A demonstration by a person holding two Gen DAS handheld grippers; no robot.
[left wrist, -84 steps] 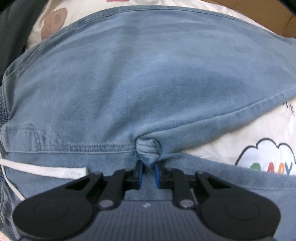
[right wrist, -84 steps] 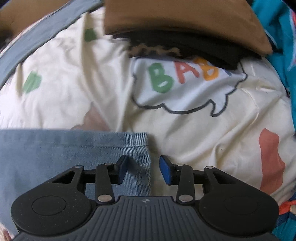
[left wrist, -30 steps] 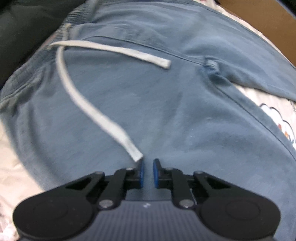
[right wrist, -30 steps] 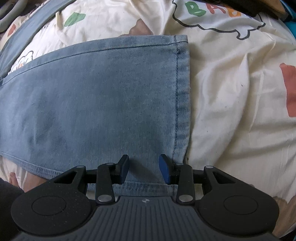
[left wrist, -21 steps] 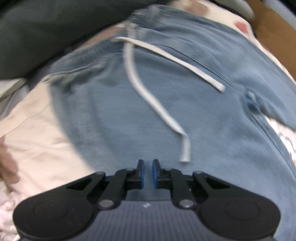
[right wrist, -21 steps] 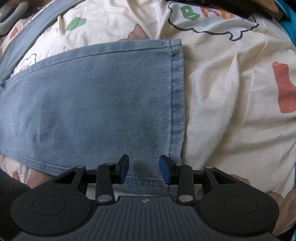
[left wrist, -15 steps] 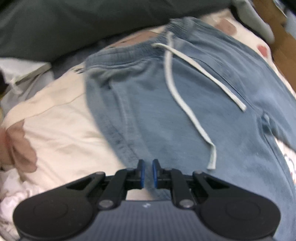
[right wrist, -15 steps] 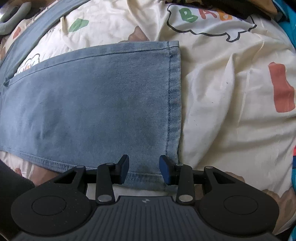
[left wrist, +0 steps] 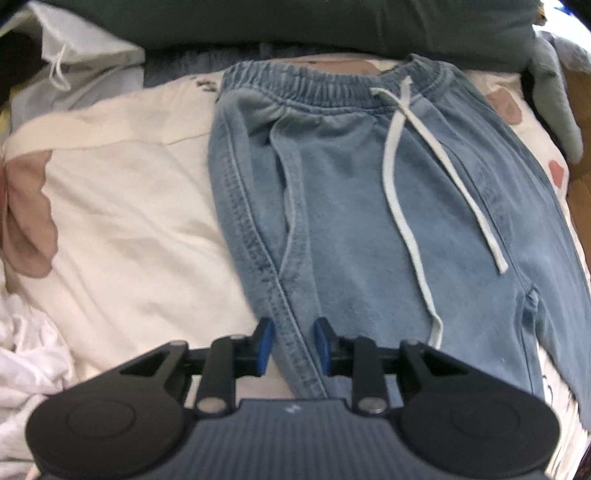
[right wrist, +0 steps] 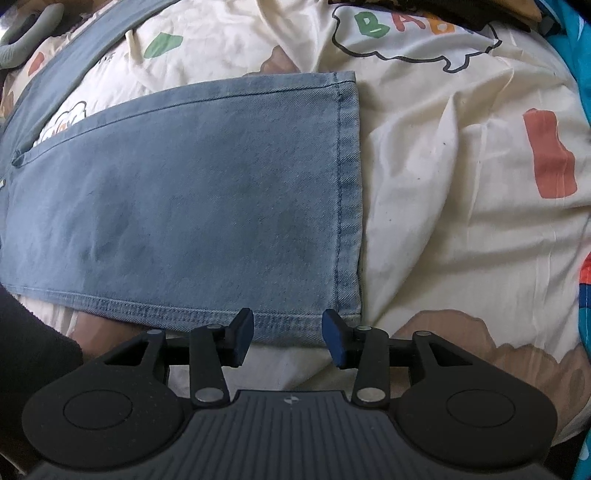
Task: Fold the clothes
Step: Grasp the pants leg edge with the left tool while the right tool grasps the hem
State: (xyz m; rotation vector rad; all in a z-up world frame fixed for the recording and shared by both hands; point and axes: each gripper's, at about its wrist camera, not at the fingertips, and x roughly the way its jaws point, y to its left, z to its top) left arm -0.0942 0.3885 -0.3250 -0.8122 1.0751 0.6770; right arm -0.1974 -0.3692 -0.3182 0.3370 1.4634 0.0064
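Observation:
Light blue denim pants (left wrist: 362, 206) lie flat on a cream printed bedsheet (left wrist: 122, 206), with the elastic waistband (left wrist: 332, 85) far from me and a white drawstring (left wrist: 399, 206) trailing over the front. My left gripper (left wrist: 291, 347) is open, its jaws on either side of the pants' left side seam. In the right wrist view one pant leg (right wrist: 207, 206) lies flat with its hem (right wrist: 349, 192) to the right. My right gripper (right wrist: 288, 336) is open over the leg's near bottom corner.
A dark grey pillow (left wrist: 295, 22) lies beyond the waistband. White crumpled cloth (left wrist: 29, 354) lies at the left. A grey plush item (left wrist: 554, 103) lies at the right. Teal fabric (right wrist: 580, 55) and stacked brown and black clothes (right wrist: 461, 11) lie beyond the sheet.
My left gripper has moved from the crotch across the pants to the left side seam and has opened. My right gripper has pulled back along the hem to the leg's near corner.

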